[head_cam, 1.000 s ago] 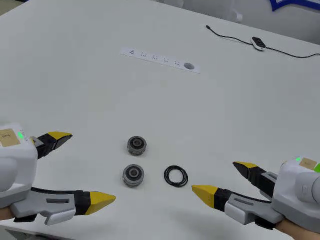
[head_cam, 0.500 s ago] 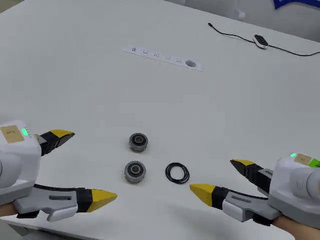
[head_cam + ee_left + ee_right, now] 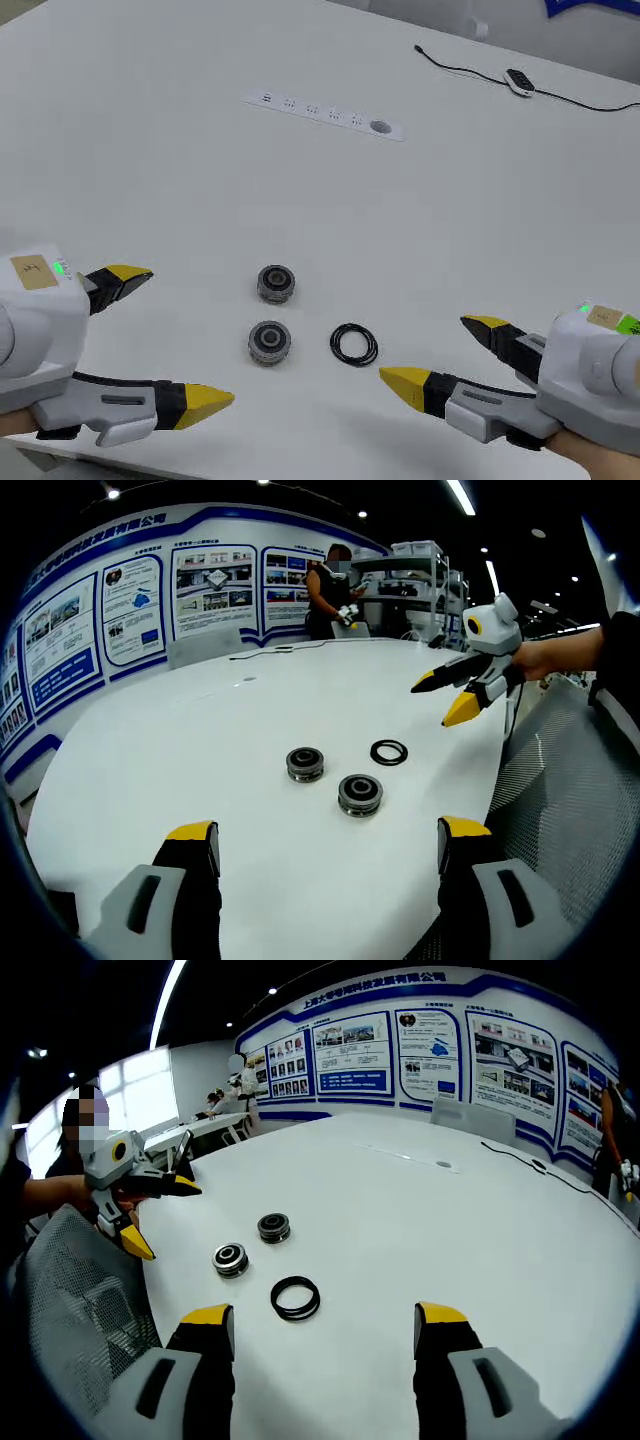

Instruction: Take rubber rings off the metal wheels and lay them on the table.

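Observation:
Two small metal wheels lie on the white table: one (image 3: 276,283) farther from me, the other (image 3: 269,342) nearer. Black rubber rings (image 3: 353,345) lie stacked flat on the table just right of the nearer wheel. In the left gripper view the wheels (image 3: 305,764) (image 3: 360,793) sit ahead of the jaws with the rings (image 3: 388,751) beyond. My left gripper (image 3: 170,338) hovers open at the lower left, its jaws wide apart and empty. My right gripper (image 3: 445,353) stands open at the lower right, a short way from the rings (image 3: 295,1297).
A white power strip (image 3: 323,114) lies across the table's far middle. A black cable with a small white remote (image 3: 518,83) runs along the far right. The table's near edge is just below both grippers. A person (image 3: 333,585) stands beyond the far end.
The head camera has drifted slightly. Both grippers have shifted only a little and stay open; wheels and rings lie where they were.

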